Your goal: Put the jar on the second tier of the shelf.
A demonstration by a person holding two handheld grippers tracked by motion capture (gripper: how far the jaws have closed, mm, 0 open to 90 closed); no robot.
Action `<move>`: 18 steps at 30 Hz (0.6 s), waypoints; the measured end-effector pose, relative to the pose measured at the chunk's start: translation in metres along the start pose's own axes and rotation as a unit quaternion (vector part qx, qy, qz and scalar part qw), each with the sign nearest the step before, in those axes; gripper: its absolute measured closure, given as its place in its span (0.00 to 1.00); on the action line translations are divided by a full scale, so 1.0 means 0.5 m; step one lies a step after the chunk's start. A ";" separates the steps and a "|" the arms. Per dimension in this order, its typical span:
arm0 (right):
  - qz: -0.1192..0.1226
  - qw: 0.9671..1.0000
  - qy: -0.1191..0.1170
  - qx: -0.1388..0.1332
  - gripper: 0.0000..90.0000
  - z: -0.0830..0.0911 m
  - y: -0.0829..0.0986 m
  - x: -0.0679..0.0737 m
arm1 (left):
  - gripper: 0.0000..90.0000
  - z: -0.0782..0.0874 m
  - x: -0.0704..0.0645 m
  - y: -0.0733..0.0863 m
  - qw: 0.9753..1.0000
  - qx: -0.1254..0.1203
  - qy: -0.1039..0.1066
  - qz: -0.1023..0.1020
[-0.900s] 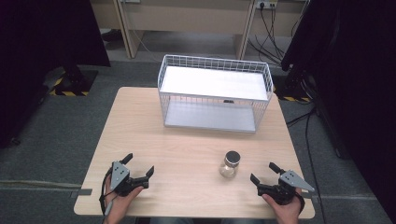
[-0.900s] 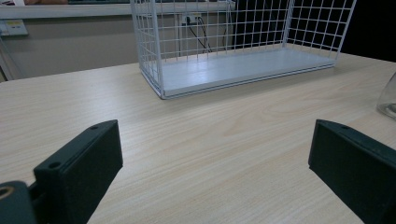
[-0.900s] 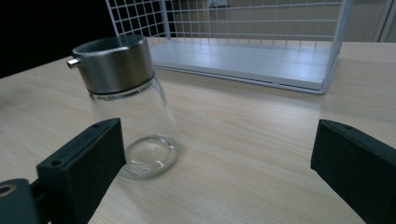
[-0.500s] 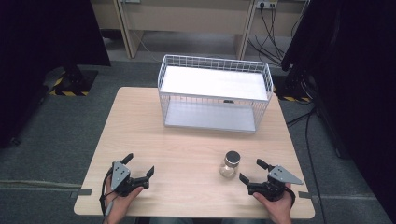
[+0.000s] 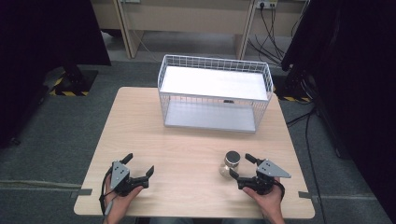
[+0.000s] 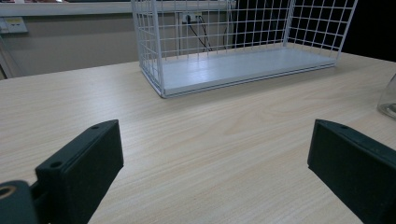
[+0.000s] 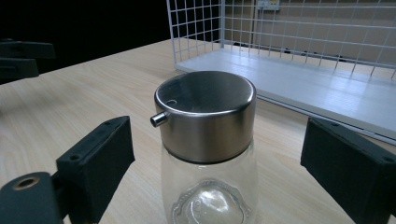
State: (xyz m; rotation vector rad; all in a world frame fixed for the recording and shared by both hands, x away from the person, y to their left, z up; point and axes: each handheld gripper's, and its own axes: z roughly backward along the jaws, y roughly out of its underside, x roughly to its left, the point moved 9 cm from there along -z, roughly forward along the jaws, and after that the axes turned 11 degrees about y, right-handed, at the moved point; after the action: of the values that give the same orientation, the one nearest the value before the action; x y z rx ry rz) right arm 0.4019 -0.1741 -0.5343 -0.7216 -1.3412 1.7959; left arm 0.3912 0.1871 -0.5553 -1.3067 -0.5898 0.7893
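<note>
A small glass jar with a steel lid [image 5: 230,163] stands upright on the wooden table [image 5: 187,154], right of centre. Up close in the right gripper view, the jar [image 7: 208,149] has a small spout on its lid and stands between the two spread jaws without touching either. My right gripper [image 5: 240,166] is open around the jar, held by a hand at the front right. My left gripper [image 5: 138,164] is open at the front left, with bare table between its jaws. In the left gripper view the jar's glass edge [image 6: 388,100] peeks in at the far right.
A white wire basket [image 5: 215,93] with a white floor stands at the back of the table, open at the top; it shows ahead of both grippers as the basket [image 6: 233,51] and the basket [image 7: 303,56]. Dark screens and cables surround the table.
My right gripper has moved left and forward, so its jaws now flank the jar. The left gripper has stayed put.
</note>
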 end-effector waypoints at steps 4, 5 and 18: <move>0.005 1.000 0.001 0.002 0.16 -0.014 0.003 0.003 | 0.03 -0.001 0.000 0.000 1.000 0.001 0.000 0.000; 0.007 1.000 0.000 0.002 0.17 -0.016 0.004 0.005 | 0.03 -0.001 0.000 0.000 1.000 0.001 0.000 -0.001; 0.005 1.000 -0.002 -0.007 0.28 -0.040 0.008 0.011 | 0.03 0.000 0.000 0.000 1.000 0.001 0.001 0.001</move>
State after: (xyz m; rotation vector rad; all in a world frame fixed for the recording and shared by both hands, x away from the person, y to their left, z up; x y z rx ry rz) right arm 0.4140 -0.1597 -0.5436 -0.7325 -1.3559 1.7985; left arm 0.3913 0.1869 -0.5554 -1.3067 -0.5869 0.7893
